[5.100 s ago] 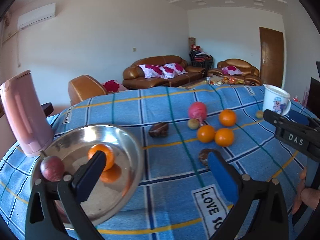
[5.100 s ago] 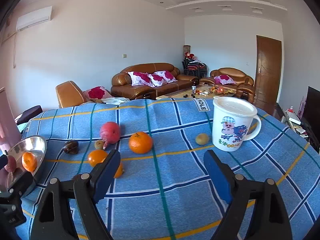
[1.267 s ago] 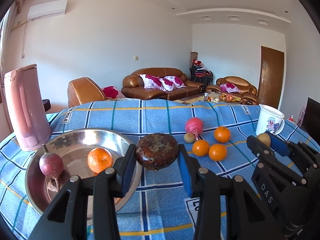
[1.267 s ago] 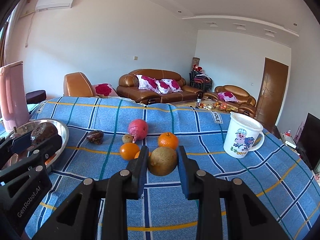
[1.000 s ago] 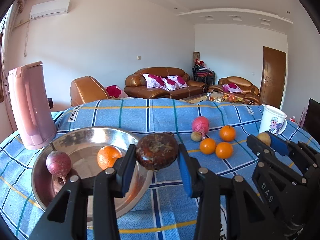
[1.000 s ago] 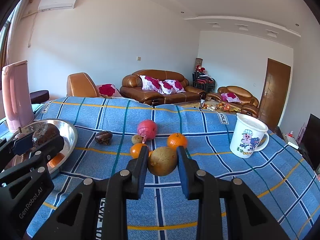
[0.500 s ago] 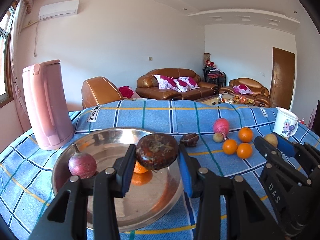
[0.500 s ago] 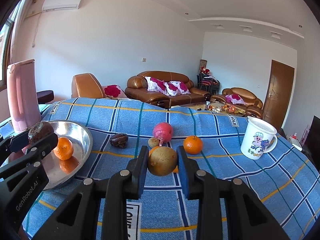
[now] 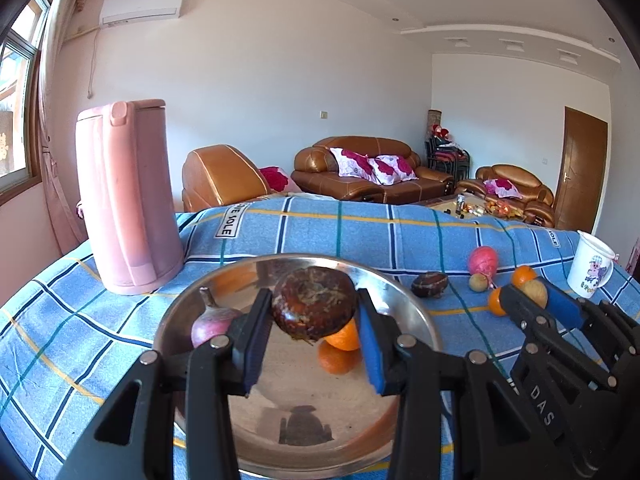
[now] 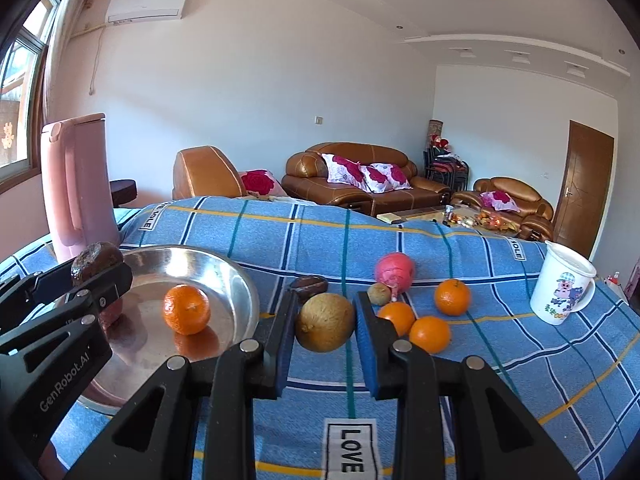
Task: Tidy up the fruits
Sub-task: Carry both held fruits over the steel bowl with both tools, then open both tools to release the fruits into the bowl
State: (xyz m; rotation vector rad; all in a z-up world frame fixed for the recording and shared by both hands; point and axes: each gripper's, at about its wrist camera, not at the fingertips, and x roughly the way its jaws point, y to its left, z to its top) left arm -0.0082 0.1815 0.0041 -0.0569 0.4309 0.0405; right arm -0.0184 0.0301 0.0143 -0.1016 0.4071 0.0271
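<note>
Lower centre of the left wrist view: left gripper (image 9: 316, 334), blue pads clamped on a dark brown, rough-skinned round fruit (image 9: 314, 307), held in the air over a shiny round metal bowl (image 9: 412, 312). Inside that bowl, left of the jaws, a reddish-purple bulb-shaped fruit with a stem (image 9: 214, 324); behind the right pad, a small orange mandarin (image 9: 343, 336) with its reflection below, possibly touching the held fruit in the picture only, hard to tell.

Lower centre of the right wrist view: right gripper (image 10: 325, 332), jaws closed tight on a tan, dull-skinned round fruit (image 10: 325, 328), lifted above the blue checked tablecloth (image 10: 500, 380). Just right of the pads, two loose oranges (image 10: 430, 334) side by side on the cloth, a third orange (image 10: 452, 297) a little beyond. Near them, a small greenish-brown fruit (image 10: 379, 294) touching a pink round fruit (image 10: 394, 271). Left of those, a second dark brown fruit (image 10: 310, 283) lying near the bowl's rim.

Far right edge of the frame: white mug with a cartoon print (image 10: 564, 294), upright, well apart from the fruit. Upper left of the frame: tall pink plastic kettle (image 9: 126, 196), standing just beyond the bowl. Farther back: brown leather sofas with red-and-white cushions (image 9: 360, 172) against the white wall.
</note>
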